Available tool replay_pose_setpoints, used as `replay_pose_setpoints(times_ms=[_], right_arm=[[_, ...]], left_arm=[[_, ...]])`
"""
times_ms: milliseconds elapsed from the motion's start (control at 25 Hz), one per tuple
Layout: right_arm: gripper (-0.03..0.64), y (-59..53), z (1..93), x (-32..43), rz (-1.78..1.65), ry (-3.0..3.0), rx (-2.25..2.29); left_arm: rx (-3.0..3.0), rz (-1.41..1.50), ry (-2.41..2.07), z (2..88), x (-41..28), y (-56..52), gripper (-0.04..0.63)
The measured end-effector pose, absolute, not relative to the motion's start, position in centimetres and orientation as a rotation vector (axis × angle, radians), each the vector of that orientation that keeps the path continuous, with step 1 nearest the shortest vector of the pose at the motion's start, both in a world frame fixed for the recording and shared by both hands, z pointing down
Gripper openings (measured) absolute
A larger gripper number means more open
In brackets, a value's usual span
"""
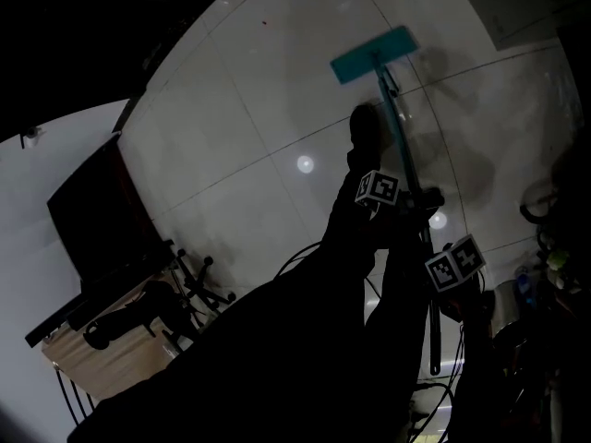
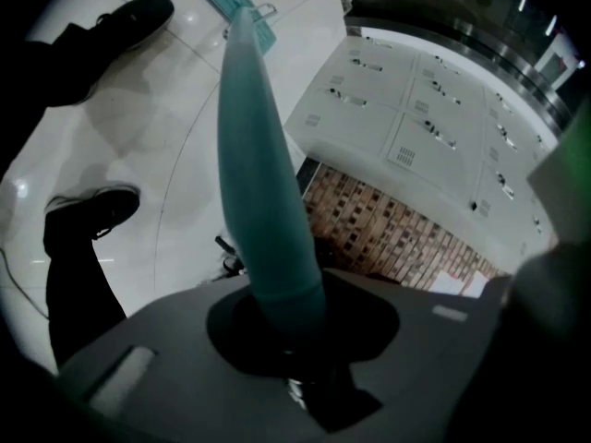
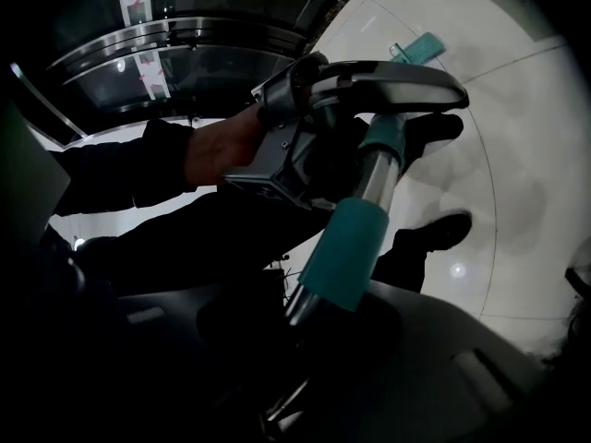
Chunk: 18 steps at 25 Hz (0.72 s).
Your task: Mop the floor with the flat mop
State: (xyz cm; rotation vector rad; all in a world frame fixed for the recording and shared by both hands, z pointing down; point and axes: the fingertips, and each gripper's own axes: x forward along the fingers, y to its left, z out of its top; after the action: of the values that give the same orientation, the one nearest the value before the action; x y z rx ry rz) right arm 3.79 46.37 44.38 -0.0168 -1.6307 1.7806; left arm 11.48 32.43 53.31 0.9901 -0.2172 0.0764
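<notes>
Readable text: none in any view.
Marker cubes (image 1: 378, 188), (image 1: 454, 263): black-and-white square patterns only, no letters or digits.

At the left of my head view, a dark flat screen (image 1: 97, 215) stands tilted over a light wooden bench (image 1: 92, 363). A black object (image 1: 120, 321) lies on this bench. Black cables (image 1: 434, 404) lie at the lower right. In the left gripper view, white cabinet doors (image 2: 434, 127) fill the upper right, with a brick-patterned panel (image 2: 397, 233) just below them.
</notes>
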Motion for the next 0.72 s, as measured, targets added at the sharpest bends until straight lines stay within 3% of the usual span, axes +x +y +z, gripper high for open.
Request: replay_pose_setpoints(times_ms=[320,720], right_arm=[[0.11,52.8,45.3,5.7,1.742,-1.592,-0.066],[0.11,48.9,45.5,4.1,1.748,-1.602,-0.078]], left_arm=[[0.946,0.126,-0.19,54.4,12.7,39.3,0.092],[0.953,0.084,-0.223,54.8,10.9,35.2,0.092]])
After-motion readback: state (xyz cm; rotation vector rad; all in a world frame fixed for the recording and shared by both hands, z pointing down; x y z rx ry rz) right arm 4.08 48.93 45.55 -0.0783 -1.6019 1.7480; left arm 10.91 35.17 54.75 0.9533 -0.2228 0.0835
